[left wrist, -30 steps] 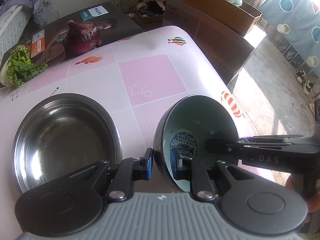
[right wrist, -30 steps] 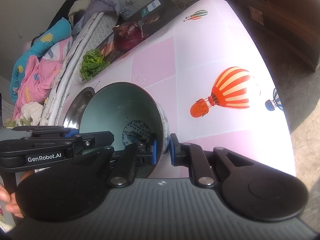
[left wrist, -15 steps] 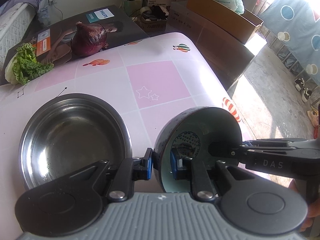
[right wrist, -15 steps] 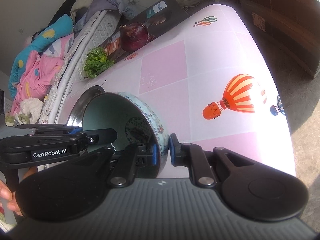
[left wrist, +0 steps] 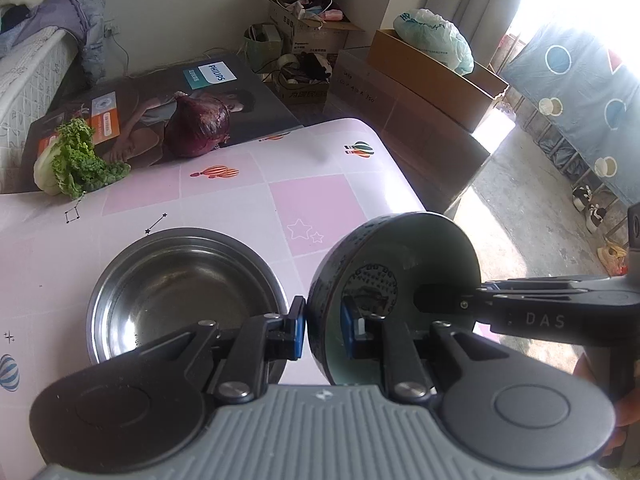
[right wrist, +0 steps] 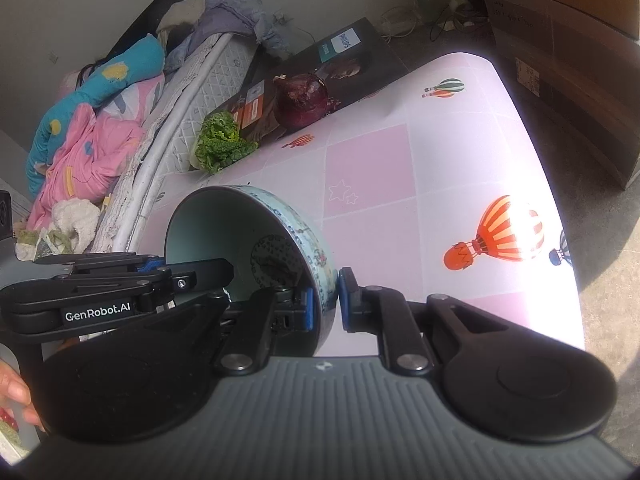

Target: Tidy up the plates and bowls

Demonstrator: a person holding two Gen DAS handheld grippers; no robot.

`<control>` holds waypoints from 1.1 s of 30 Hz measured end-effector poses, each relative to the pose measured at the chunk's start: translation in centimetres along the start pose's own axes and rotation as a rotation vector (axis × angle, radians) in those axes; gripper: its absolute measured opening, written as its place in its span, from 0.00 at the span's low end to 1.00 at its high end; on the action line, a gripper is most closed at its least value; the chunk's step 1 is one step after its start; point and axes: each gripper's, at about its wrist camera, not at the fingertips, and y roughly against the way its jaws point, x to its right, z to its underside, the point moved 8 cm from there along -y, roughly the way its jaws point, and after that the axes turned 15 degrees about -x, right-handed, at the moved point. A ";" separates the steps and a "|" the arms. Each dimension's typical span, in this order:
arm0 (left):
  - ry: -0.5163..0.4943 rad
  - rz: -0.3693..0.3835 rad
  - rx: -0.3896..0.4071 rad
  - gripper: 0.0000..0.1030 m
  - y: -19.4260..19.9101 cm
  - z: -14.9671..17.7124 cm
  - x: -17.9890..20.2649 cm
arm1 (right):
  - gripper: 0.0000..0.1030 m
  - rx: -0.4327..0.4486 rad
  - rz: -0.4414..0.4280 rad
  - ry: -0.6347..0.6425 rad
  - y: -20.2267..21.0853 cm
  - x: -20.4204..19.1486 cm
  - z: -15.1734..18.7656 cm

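A ceramic bowl (left wrist: 420,248), pale teal inside with a blue pattern outside, hangs tilted above the pink table (left wrist: 320,196). My left gripper (left wrist: 323,332) is shut on its near-left rim, one pad inside and one outside. My right gripper (right wrist: 326,304) is shut on the opposite rim of the same bowl (right wrist: 224,224). In the left wrist view the right gripper comes in from the right side. A steel bowl (left wrist: 180,292) rests on the table just left of the held bowl; it is hidden in the right wrist view.
A red onion (left wrist: 198,128) and a lettuce (left wrist: 76,160) lie by a flat Philips box (left wrist: 216,74) at the table's far edge. Cardboard boxes (left wrist: 432,68) stand on the floor beyond the right edge. A bed with bedding (right wrist: 100,140) runs along the left.
Both grippers have risen together with the ceramic bowl held between them. The table and the steel bowl now look farther below. The bowl has tipped a little more.
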 end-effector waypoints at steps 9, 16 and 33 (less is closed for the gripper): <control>0.115 -0.026 0.054 0.19 4.0 1.1 -7.8 | 0.11 -0.048 -0.049 0.100 -3.3 -8.2 -2.4; 0.200 -0.027 -0.019 0.19 1.4 2.4 -13.2 | 0.11 -0.154 -0.026 0.129 -9.2 -11.1 -2.7; 0.202 -0.003 -0.020 0.20 -0.3 2.7 -15.6 | 0.21 -0.178 0.050 0.113 -12.5 -10.1 -2.7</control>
